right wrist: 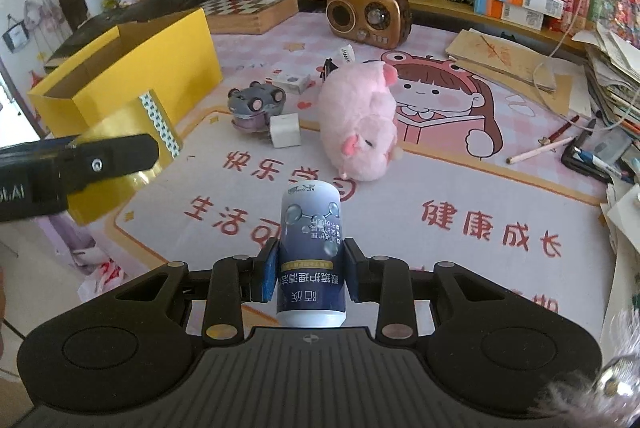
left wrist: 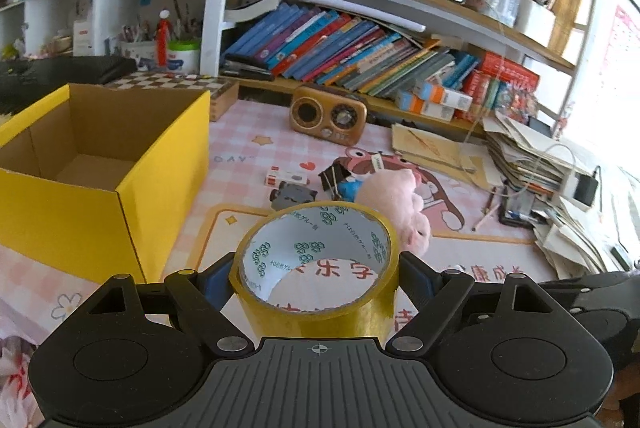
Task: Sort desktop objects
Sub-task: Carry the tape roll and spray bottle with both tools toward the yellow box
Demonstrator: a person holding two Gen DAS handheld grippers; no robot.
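Observation:
My left gripper (left wrist: 316,276) is shut on a roll of yellow tape (left wrist: 312,324); its jaws stand wide and press on the roll's two sides. It hangs above the pink desk mat, right of the open yellow box (left wrist: 160,164), which looks empty. My right gripper (right wrist: 311,268) is shut on a dark blue and white bottle (right wrist: 310,228), held above the mat. The right wrist view shows the tape roll (right wrist: 120,132) and a left finger (right wrist: 100,160) in front of the yellow box (right wrist: 160,64).
On the mat lie a pink plush pig (right wrist: 360,116), a grey toy car (right wrist: 256,104), a white cube (right wrist: 285,130) and a small white box (right wrist: 292,81). A brown radio (right wrist: 368,14) and chessboard box (right wrist: 252,8) stand behind. Paper stacks (left wrist: 528,152) crowd the right edge.

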